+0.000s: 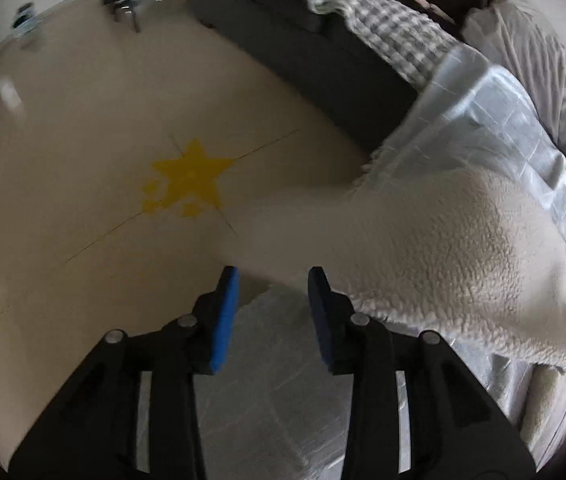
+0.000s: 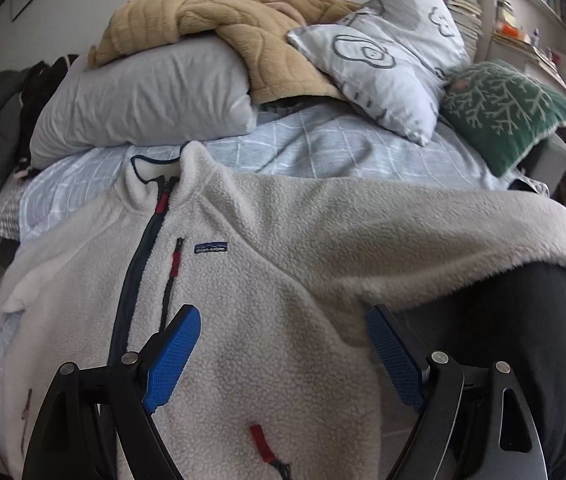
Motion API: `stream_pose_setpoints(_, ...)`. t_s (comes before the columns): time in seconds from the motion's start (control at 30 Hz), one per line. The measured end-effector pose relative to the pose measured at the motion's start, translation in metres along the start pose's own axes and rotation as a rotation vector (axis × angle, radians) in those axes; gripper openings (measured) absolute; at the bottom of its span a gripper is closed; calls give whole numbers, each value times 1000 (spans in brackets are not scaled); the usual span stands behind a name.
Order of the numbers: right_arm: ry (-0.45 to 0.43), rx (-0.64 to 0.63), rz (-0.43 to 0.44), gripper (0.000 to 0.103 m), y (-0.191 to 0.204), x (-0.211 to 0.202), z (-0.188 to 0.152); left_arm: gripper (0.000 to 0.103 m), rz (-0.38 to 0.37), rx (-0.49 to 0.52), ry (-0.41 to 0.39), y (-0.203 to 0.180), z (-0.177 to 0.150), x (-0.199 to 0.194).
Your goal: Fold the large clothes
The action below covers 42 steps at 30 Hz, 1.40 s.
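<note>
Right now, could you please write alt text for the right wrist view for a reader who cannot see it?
A cream fleece jacket lies front up on a bed with a pale blue checked sheet, its dark zipper running down from the collar. The open right gripper hovers over it, holding nothing. Behind lie a grey pillow, a tan blanket, a patterned pillow and a green cushion.

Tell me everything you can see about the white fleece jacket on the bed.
The fleece jacket is cream, nubby pile, lying front up and spread on the blue checked bedsheet. It has a stand-up collar, a dark front zipper closed nearly to the top, a dark chest-pocket zipper, red pull tabs and a small blue chest label. One sleeve hangs over the bed edge toward the floor. The open right claw hovers over its chest; the open left claw is near the sleeve, not gripping.
</note>
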State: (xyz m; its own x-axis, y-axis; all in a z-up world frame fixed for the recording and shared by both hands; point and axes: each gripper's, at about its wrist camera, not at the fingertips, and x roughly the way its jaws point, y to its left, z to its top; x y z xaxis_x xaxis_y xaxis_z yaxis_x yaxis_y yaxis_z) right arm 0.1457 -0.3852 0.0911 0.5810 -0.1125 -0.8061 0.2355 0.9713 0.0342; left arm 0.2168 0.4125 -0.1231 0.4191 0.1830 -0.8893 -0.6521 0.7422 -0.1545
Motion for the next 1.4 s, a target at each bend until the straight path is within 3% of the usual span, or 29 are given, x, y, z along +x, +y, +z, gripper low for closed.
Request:
stream_pose_setpoints(0.13, -37, 25, -2, 88, -20, -26, 1, 70, -38, 52, -103, -25, 2, -47)
stream_pose_setpoints(0.17, -47, 35, -12, 88, -28, -33, 1, 73, -46, 73, -123, -34, 2, -58)
stream_pose_setpoints(0.43, -77, 165, -72, 89, -103, -71, -3, 83, -233, 248, -163, -118, -24, -149)
stream_pose_setpoints(0.57, -76, 253, -108, 92, -151, -83, -1, 89, -323, 311, -143, -165, -47, -169)
stream_pose_setpoints(0.63, -83, 320, -132, 94, -182, -89, 0, 95, -358, 352, -111, -193, -64, -174)
stream_pose_setpoints(0.8, -80, 517, -156, 98, -252, -88, -11, 96, -392, 414, -48, -244, -101, -175)
stream_pose_setpoints(0.93, -52, 712, -110, 98, -302, -65, -23, 96, -429, 453, -17, -272, -133, -165)
stream_pose_setpoints(1.07, -56, 855, -57, 96, -333, -38, -23, 96, -437, 483, -34, -285, -156, -146)
stream_pose_setpoints(1.17, -92, 929, -71, 84, -347, -23, -19, 96, -400, 499, -49, -288, -159, -131)
stream_pose_setpoints(1.23, -116, 954, -91, 65, -352, -16, -17, 96, -391, 490, -53, -288, -158, -125)
stream_pose_setpoints(1.3, -129, 958, -112, 26, -354, -11, -11, 96, -400, 481, -41, -286, -154, -121)
stream_pose_setpoints(1.4, -170, 934, -135, 15, -349, -20, 4, 96, -427, 462, -30, -287, -147, -117)
